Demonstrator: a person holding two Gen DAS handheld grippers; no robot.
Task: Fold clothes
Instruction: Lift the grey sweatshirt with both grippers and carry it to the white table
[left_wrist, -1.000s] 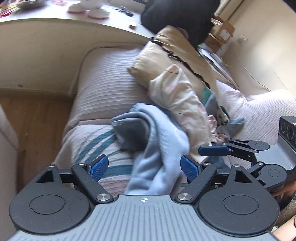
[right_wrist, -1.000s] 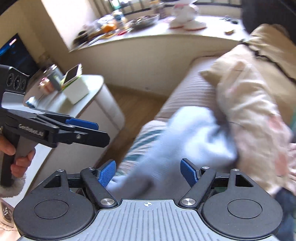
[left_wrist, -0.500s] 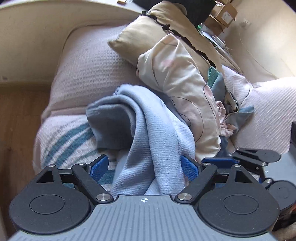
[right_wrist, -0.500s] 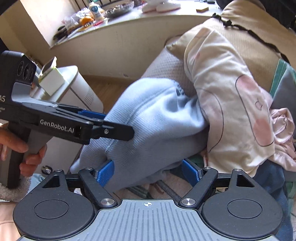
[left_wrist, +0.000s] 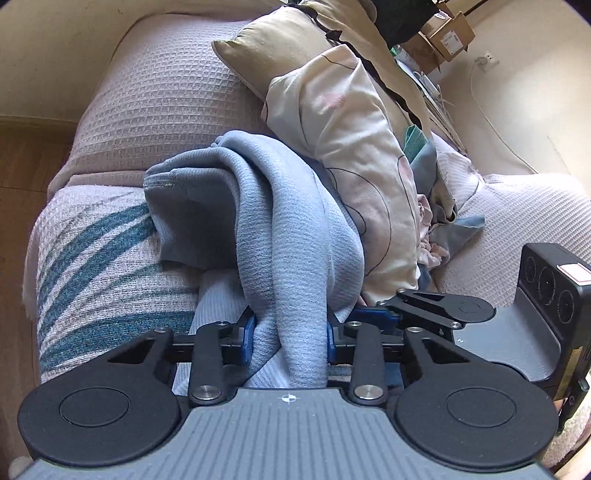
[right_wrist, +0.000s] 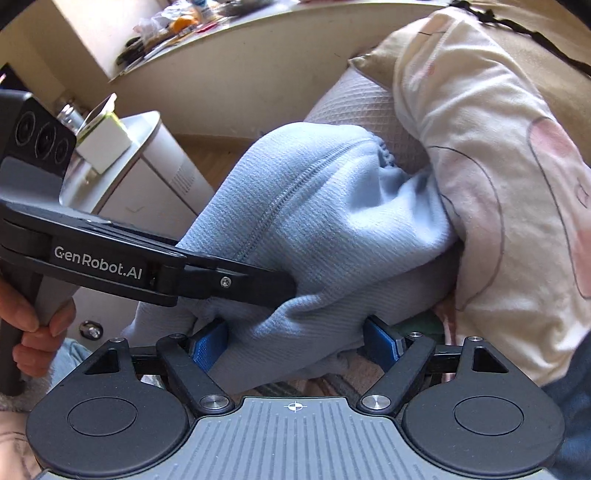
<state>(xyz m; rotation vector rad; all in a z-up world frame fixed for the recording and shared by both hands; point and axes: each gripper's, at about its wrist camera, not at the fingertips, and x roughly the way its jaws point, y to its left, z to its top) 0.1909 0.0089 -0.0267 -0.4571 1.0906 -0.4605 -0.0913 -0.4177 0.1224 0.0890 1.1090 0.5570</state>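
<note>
A light blue knit garment (left_wrist: 280, 229) lies bunched on the couch, leaning against a cream pillow. My left gripper (left_wrist: 290, 338) is shut on a thick fold of it, blue pads pressed into the cloth on both sides. The garment also fills the middle of the right wrist view (right_wrist: 314, 229). My right gripper (right_wrist: 295, 345) is open, its blue pads wide apart with the garment's lower edge lying between them. The left gripper's black fingers (right_wrist: 236, 282) reach into the cloth just above the right gripper.
A cream printed pillow (left_wrist: 354, 155) and a tan cushion (left_wrist: 295, 44) are stacked on the couch (left_wrist: 159, 96), with more clothes (left_wrist: 436, 236) to the right. A striped towel (left_wrist: 99, 258) covers the seat. A white side cabinet (right_wrist: 147, 184) stands on the left.
My left gripper has closed on the blue garment; it was open half a second ago. Both grippers have moved closer to the garment and the couch.
</note>
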